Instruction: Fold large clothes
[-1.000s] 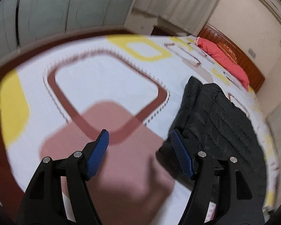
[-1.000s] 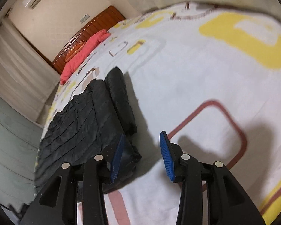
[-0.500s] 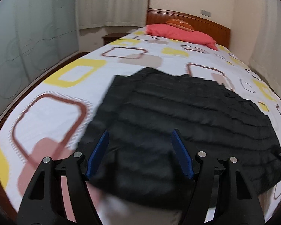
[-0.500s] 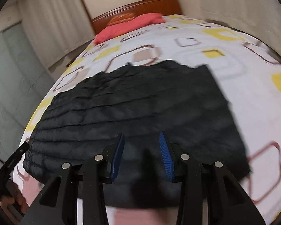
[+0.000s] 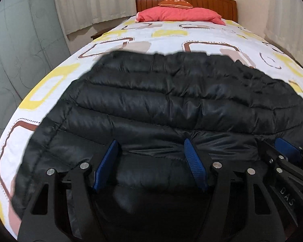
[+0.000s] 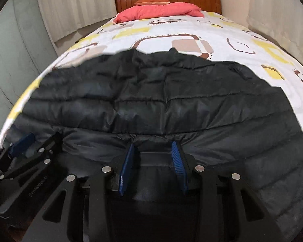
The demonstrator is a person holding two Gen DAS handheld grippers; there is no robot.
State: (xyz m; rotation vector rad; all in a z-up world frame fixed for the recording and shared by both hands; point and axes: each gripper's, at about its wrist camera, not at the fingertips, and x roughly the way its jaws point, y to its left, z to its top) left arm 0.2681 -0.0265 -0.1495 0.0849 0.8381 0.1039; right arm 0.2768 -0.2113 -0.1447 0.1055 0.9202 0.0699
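Both grippers hang over the near hem of a black quilted puffer jacket [image 5: 171,100], pointing down and toward the headboard. Left gripper [image 5: 151,161]: jaws parted wide, blue pads clear of each other, dark fabric seen between and under them — whether the tips press on it cannot be told, and nothing is pinched. Right gripper [image 6: 153,159]: jaws narrower but released too, gap visible, jacket surface beneath, no fold caught. Each gripper shows at the edge of the other's view, so the two sit just beside one another near the middle of the hem. The jacket lies across the foot half of the bed [image 5: 165,38], spread broad and fairly flat, quilting lines running side to side; no sleeves stick out at the sides, so my reading is that they are already tucked in and the body still needs folding — progress perhaps midway, not certain. Far edge of the jacket is uneven, with a small peak in the right view. Beyond it, bare patterned sheet, then a pink-red pillow [image 5: 179,14] with an orange cushion [image 5: 174,2] against the wooden headboard [image 5: 212,0]. Curtains [image 5: 91,2] left, glass panel nearer left. Nothing obstructs the jacket; the open sheet gives room to fold away.
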